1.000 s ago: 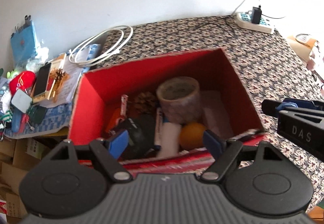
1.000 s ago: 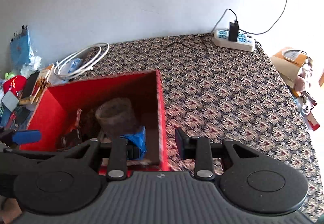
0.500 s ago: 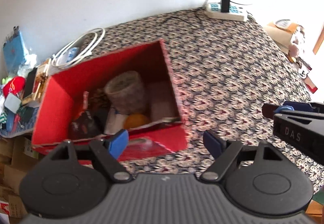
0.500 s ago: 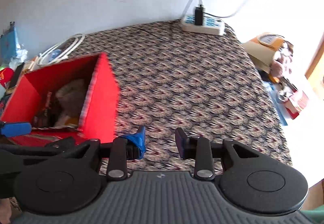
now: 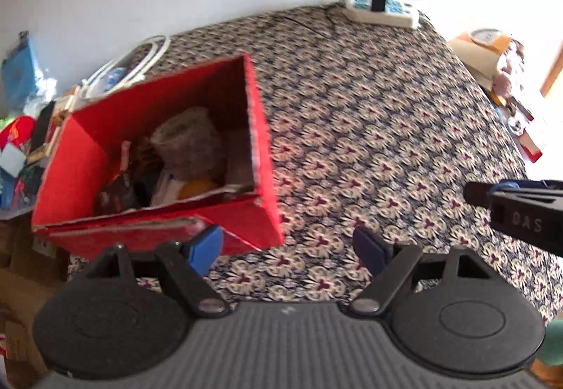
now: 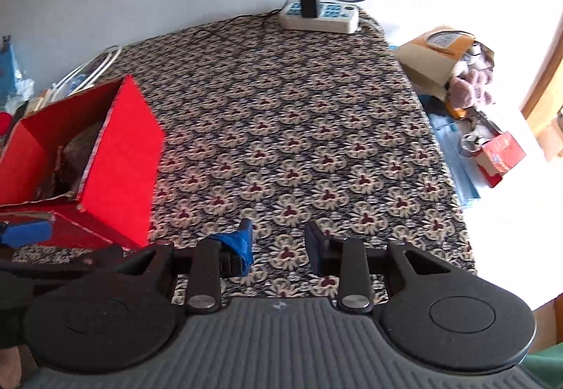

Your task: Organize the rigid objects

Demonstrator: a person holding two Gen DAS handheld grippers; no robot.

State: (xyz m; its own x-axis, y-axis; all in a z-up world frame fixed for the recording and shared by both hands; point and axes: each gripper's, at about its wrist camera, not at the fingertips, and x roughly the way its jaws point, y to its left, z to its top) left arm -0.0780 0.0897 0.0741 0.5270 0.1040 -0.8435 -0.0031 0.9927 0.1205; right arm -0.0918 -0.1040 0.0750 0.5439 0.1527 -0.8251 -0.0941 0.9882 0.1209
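While angled down, both empty grippers hover beside the red box.

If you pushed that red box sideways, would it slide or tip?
The red box would probably slide: it sits flat on patterned cloth. Its cardboard walls look thin, so they may flex. The objects piled inside add weight and could shift.

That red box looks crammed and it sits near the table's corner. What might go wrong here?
The red box stands at the table's near edge, beside a pile of clutter; a nudge might tip it off. Its contents are heaped together, so pulling one out may drag others along. The left gripper and right gripper, both open and empty, hang close and might collide.
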